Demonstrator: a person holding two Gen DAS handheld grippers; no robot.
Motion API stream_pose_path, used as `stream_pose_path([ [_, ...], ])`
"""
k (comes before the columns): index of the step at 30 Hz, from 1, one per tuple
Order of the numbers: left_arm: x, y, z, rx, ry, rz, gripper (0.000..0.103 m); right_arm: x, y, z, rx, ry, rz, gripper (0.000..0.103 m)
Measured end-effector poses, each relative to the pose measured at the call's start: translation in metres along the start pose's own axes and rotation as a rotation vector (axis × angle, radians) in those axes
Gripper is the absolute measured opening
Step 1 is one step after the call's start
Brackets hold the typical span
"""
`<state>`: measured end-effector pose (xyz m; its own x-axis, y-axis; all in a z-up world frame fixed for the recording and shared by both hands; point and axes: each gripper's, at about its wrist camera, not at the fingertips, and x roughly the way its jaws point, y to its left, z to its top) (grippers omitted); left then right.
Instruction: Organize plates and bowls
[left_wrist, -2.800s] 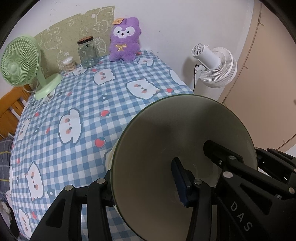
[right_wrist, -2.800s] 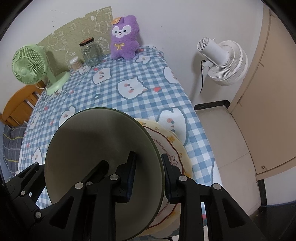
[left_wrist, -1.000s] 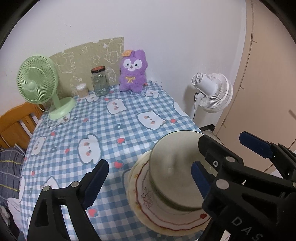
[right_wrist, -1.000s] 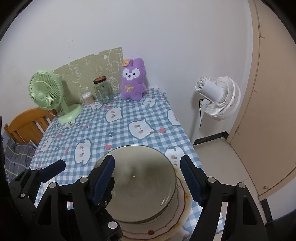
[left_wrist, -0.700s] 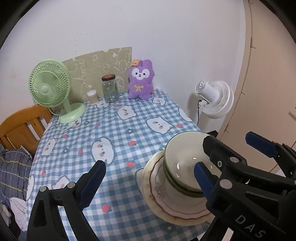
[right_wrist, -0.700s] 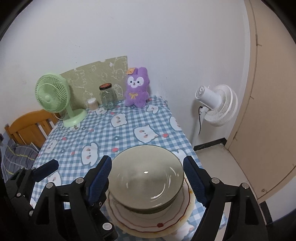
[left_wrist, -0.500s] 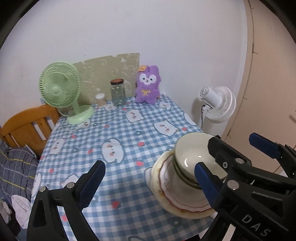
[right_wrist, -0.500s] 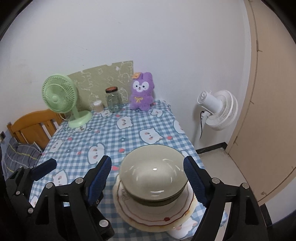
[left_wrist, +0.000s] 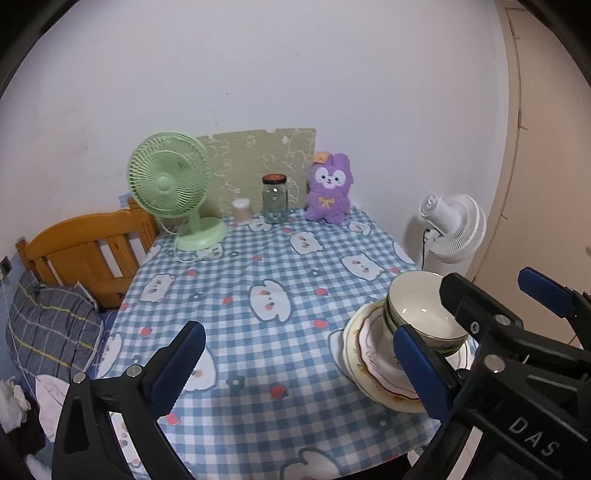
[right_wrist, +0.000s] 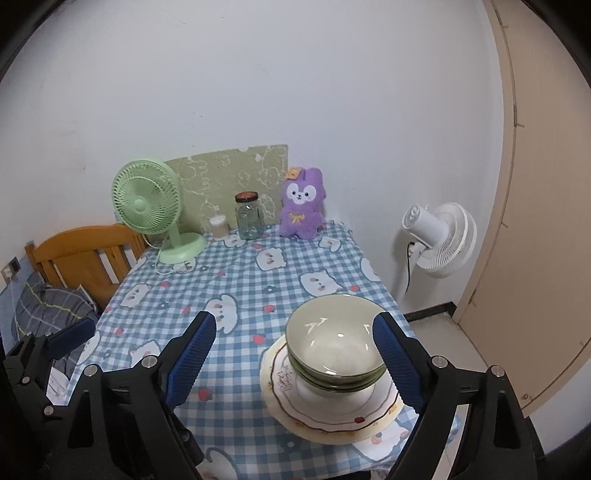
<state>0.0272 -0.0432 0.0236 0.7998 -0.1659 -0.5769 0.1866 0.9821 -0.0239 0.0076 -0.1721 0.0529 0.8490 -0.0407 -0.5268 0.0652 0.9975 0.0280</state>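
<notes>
While the left wrist view looks down on the counter with the blue checked tablecloth (left_wrist: 236, 280), the left gripper (left_wrist: 295, 365) hangs above it with jaws spread wide and nothing between them. A stack of pale green ceramic bowls (left_wrist: 417, 314) sits on cream scalloped plates (left_wrist: 365, 354) near the counter's right edge, partly behind the gripper's right finger. A green desk fan (left_wrist: 170, 184) and a purple plush rabbit (left_wrist: 328, 194) stand at the far edge.

From the right wrist view, the right gripper (right_wrist: 293, 363) is also wide open and empty. The bowls (right_wrist: 334, 345) lie between its blue pads (right_wrist: 395, 362), lower down, apart from both. The plates (right_wrist: 332, 413) rest beneath them.
</notes>
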Motion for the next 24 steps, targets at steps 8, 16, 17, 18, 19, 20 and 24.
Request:
stream_pose_path([
  [8,-0.02,0.022,-0.01,-0.019,-0.037,0.039,0.103,-0.02,0.013,-0.007,-0.011,-0.043,0.019,0.092],
  [16,-0.027,0.038,-0.033,-0.084,-0.046,0.091,0.103,-0.026,0.013,-0.022,0.007,-0.042,0.009,0.093],
  [17,-0.028,0.039,-0.035,-0.09,-0.048,0.099,0.103,-0.027,0.012,-0.023,0.012,-0.048,0.007,0.093],
  [18,-0.028,0.04,-0.036,-0.091,-0.049,0.107,0.103,-0.027,0.012,-0.024,0.015,-0.052,0.002,0.093],
  [19,-0.03,0.041,-0.037,-0.088,-0.053,0.118,0.103,-0.026,0.011,-0.025,0.014,-0.052,-0.004,0.093],
  [20,-0.031,0.041,-0.037,-0.084,-0.054,0.125,0.103,-0.026,0.011,-0.026,0.011,-0.053,-0.009,0.093],
  [24,-0.033,0.038,-0.04,-0.065,-0.068,0.131,0.103,-0.028,0.009,-0.03,0.005,-0.05,-0.013,0.093],
])
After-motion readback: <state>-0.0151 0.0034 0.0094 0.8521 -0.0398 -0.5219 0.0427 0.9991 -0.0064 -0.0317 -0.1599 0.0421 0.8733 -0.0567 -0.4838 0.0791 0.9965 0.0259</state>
